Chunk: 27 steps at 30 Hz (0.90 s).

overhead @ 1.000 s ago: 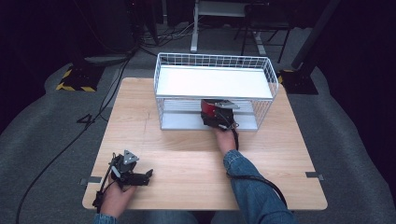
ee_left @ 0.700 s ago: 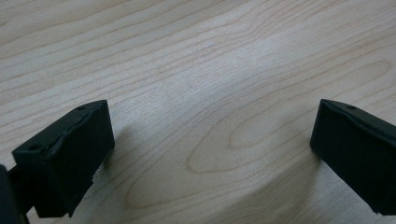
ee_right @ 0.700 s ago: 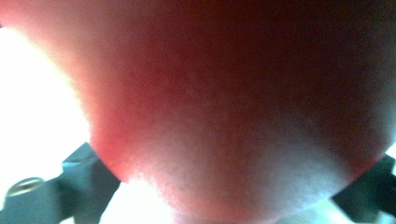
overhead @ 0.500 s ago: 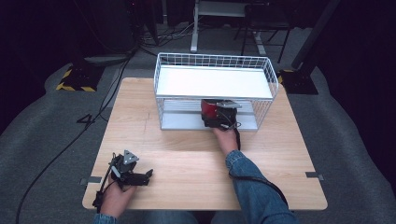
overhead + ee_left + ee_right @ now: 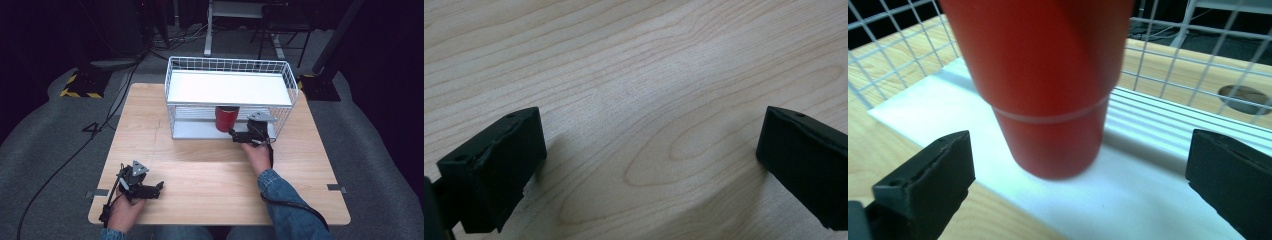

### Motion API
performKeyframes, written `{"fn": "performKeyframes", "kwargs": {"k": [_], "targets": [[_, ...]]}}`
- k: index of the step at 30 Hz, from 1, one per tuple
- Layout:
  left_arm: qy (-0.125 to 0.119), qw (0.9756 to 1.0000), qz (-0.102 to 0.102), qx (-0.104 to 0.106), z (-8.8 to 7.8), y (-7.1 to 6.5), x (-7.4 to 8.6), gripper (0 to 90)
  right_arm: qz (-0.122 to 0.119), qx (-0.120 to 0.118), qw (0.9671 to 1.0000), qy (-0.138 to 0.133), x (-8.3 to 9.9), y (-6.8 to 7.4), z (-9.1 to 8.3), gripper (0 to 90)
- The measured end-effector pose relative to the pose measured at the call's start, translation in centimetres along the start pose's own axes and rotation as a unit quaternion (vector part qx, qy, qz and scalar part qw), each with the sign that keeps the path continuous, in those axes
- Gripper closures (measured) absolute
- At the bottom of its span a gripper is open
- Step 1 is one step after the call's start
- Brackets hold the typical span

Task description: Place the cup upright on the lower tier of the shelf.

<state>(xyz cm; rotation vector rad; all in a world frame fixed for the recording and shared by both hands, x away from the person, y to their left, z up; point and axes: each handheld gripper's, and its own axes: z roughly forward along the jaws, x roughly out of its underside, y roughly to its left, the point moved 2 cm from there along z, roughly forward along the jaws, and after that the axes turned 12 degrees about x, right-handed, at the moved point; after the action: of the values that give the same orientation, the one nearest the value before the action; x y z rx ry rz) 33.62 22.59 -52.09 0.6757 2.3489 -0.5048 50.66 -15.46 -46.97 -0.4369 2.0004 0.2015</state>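
A red cup (image 5: pixel 226 118) stands upright on the white lower shelf (image 5: pixel 192 131) of a wire rack (image 5: pixel 230 65). My right gripper (image 5: pixel 236 134) hovers just in front of the cup and slightly to its right. It is open, and its jaws are apart from the cup. In the right gripper view the red cup (image 5: pixel 1048 85) rises close ahead on the white shelf (image 5: pixel 1128 200), beyond my right gripper (image 5: pixel 1083 150). My left gripper (image 5: pixel 156 190) rests near the table's front left. It is my left gripper (image 5: pixel 649 130) whose jaws stand open over bare wood.
The wooden table (image 5: pixel 210 170) carries the two-level rack at its back centre, with a white top shelf (image 5: pixel 230 87) above the cup. Wire walls (image 5: pixel 1188 60) enclose the lower shelf at the sides and back. Cables and dark stands lie on the floor beyond the table.
My right gripper has let go of the red cup and drawn back to the right. The cup now stands free on the lower shelf. The left gripper has not moved.
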Motion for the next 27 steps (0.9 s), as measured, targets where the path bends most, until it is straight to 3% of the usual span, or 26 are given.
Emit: {"fn": "performKeyframes", "kwargs": {"k": [17,20,27], "targets": [[-0.001,1.0000,0.002,0.001,0.1,0.1,-0.1,0.1,-0.005,-0.027,0.9996,0.008,1.1,-2.9,-7.4,0.1],[-0.001,1.0000,0.002,0.001,0.1,0.1,-0.1,0.1,-0.010,-0.036,0.9992,0.014,1.4,-3.3,-9.1,3.7],[-0.001,1.0000,0.003,0.001,0.5,0.2,-0.5,0.1,-0.018,-0.035,0.9992,0.010,2.2,-4.0,-12.2,3.7]]}}
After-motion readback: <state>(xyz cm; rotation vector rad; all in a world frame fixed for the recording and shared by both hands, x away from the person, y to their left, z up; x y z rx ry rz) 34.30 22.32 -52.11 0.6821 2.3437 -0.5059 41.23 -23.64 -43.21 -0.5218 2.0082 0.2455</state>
